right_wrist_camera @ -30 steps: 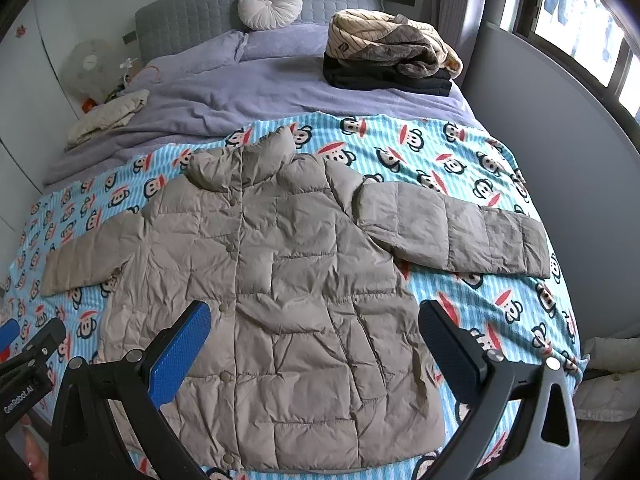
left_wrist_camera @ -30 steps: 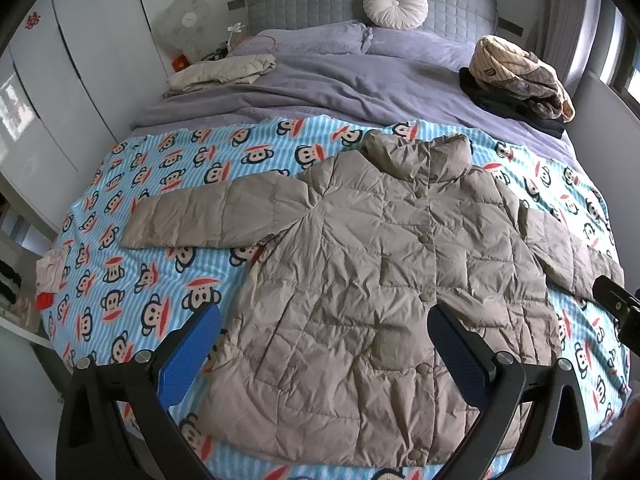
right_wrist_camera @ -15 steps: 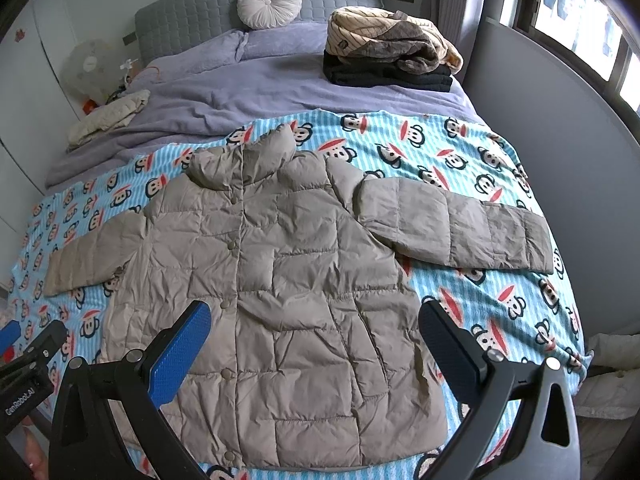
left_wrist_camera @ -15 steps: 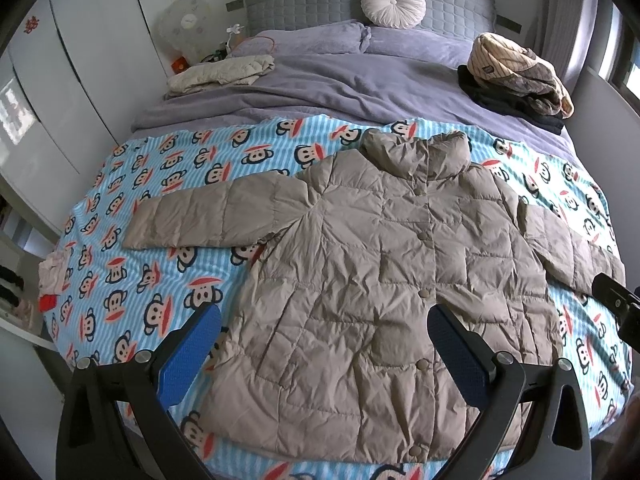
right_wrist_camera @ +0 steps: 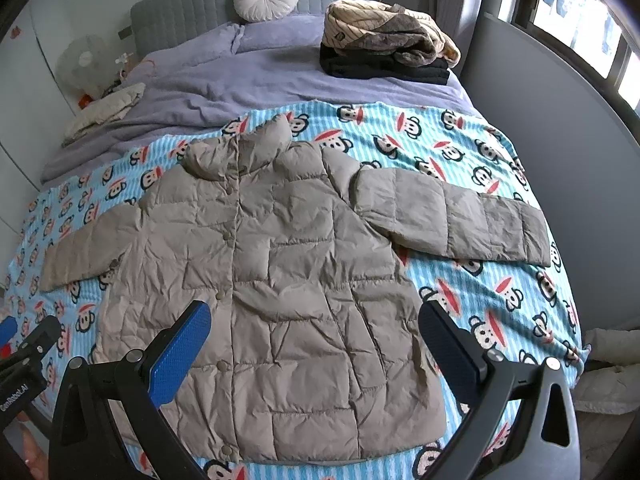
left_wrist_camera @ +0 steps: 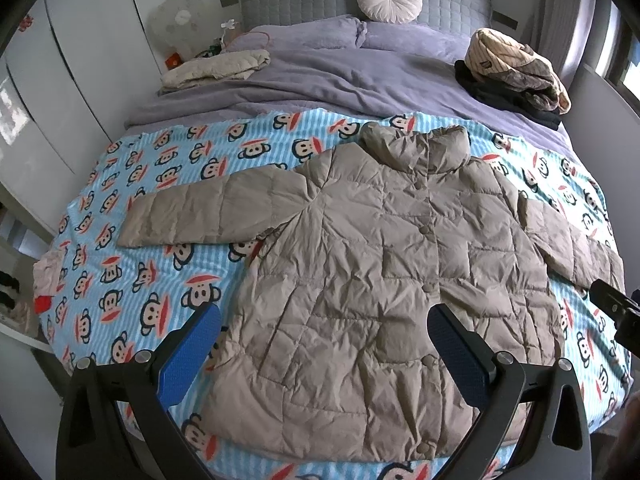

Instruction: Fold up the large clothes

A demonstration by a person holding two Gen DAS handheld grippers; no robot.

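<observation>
Still, both tools (left_wrist_camera: 324, 354) (right_wrist_camera: 314, 350) gape empty; jacket (left_wrist_camera: 380, 280) hem partly hidden

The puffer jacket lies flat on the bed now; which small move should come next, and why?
Probably bring the right gripper toward the right sleeve to fold it across the body. The beige puffer jacket lies buttoned and flat on the monkey-print blanket, both sleeves spread out, and both grippers, including the left gripper, hover open, holding nothing.
</observation>
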